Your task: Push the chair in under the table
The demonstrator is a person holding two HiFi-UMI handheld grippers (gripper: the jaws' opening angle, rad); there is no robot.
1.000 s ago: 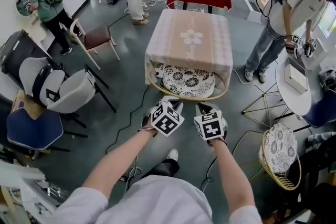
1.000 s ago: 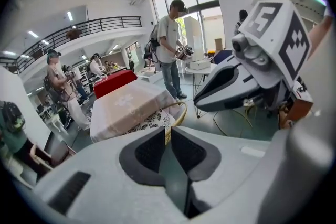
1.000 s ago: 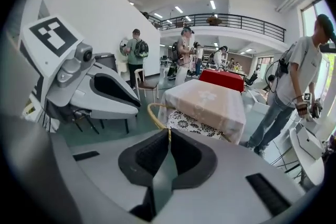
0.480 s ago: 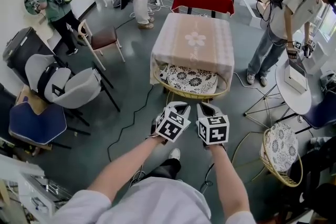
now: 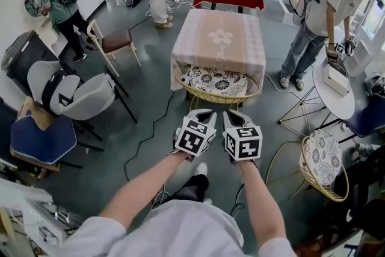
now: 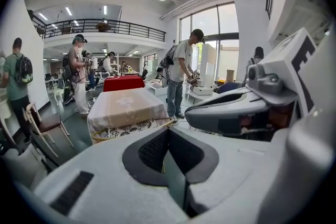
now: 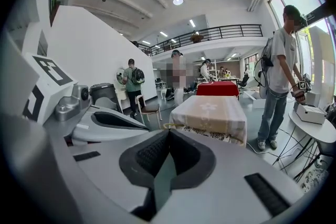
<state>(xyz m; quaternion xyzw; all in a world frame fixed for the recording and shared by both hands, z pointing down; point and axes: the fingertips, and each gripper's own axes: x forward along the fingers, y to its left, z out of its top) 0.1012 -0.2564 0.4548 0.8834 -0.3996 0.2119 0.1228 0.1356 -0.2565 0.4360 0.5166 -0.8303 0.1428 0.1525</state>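
We hold both tongs clenched and empty; the left gripper (image 5: 203, 114) and the right gripper (image 5: 233, 114) sit side by side, well short of the round rattan chair with the black-and-white flowered cushion (image 5: 218, 82); it stands mostly tucked beneath the square table draped in a pale pink flower-patterned cloth (image 5: 219, 39), front rim jutting out; if more travel is wanted, we judge it best to set both closed tips evenly on that rim and press straight, so the chair does not swivel; only the head view shows the gap to the chair; only the gripper views show the dark ribbed pads (image 6: 153, 150) meeting on nothing.
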